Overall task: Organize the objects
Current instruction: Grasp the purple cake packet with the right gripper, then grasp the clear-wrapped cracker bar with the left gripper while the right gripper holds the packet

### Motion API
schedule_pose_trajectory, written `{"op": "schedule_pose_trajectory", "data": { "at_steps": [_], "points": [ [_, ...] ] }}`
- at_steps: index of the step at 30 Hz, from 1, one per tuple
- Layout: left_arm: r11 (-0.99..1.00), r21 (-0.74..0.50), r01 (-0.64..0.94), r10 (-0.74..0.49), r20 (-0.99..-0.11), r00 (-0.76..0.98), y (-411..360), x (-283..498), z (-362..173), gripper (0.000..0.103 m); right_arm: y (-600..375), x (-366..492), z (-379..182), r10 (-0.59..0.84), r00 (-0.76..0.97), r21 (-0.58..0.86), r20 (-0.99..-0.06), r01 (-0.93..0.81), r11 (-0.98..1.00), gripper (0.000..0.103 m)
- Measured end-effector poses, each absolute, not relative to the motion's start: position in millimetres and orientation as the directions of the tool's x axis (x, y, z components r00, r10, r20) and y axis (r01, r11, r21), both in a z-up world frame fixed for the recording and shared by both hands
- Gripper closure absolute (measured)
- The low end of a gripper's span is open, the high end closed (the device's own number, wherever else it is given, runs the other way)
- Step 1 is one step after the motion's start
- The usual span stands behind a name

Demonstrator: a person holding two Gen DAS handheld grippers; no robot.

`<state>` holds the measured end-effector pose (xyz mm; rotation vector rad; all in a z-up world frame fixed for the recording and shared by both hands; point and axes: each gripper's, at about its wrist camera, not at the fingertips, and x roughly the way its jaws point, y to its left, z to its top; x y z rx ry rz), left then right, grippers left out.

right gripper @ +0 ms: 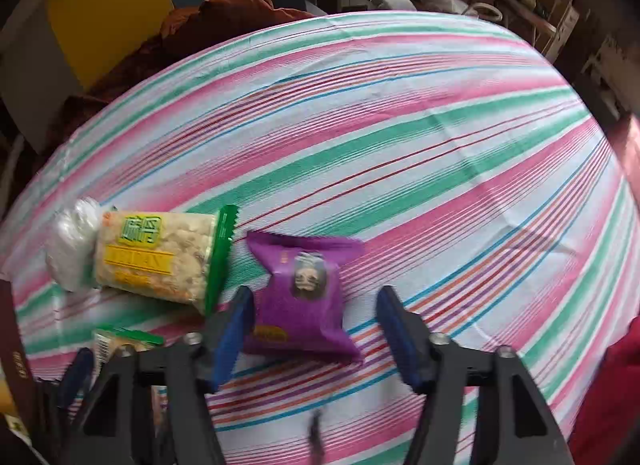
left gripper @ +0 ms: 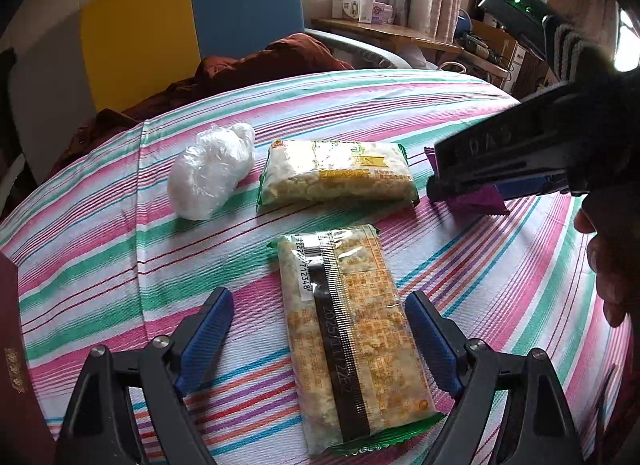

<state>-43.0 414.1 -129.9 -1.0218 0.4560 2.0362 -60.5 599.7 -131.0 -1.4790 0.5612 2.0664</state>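
Observation:
On the striped tablecloth (left gripper: 500,265) lie two clear snack packets with green ends, one face down (left gripper: 352,337) near me and one face up (left gripper: 336,175) behind it, plus a white plastic bundle (left gripper: 210,171). My left gripper (left gripper: 320,329) is open, its blue fingers either side of the near packet. My right gripper (right gripper: 316,329) is open around a purple packet (right gripper: 308,293), which lies on the cloth; it also shows in the left wrist view (left gripper: 476,199). The face-up packet (right gripper: 160,257) and bundle (right gripper: 72,245) lie to its left.
A dark red booklet (left gripper: 16,377) lies at the table's left edge. A brown cloth (left gripper: 256,65) sits on a blue and yellow chair (left gripper: 192,21) behind the table. Shelves with boxes (left gripper: 360,1) stand at the back right.

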Motion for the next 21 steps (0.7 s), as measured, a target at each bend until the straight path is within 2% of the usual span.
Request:
{"op": "schedule_pose_trajectory", "data": {
  "at_steps": [1,3,8,21],
  "points": [
    [-0.619,-0.031,-0.785,0.494,-0.792,-0.358,414.2,-43.0,-130.0,0.015,599.4,-60.3,-130.0,0.185,-0.262,0.023,-0.947,-0.631,-0.776,0.057],
    [-0.619,-0.032,-0.785,0.495,-0.792,-0.358,414.2,-43.1,-130.0,0.015,598.5,-60.0,-128.5,0.194,-0.266,0.014,-0.944,-0.622,-0.783,0.065],
    [-0.618,-0.031,-0.785,0.494,-0.792,-0.358,414.3,-43.1,-130.2,0.015,593.2,-62.1,-129.8,0.219,-0.252,-0.032,-0.943,-0.586,-0.81,0.063],
    [-0.617,-0.036,-0.786,0.497,-0.792,-0.354,415.7,-42.6,-128.7,0.015,601.0,-50.5,-128.2,0.212,-0.272,-0.012,-0.939,-0.588,-0.809,0.062]
  ]
}}
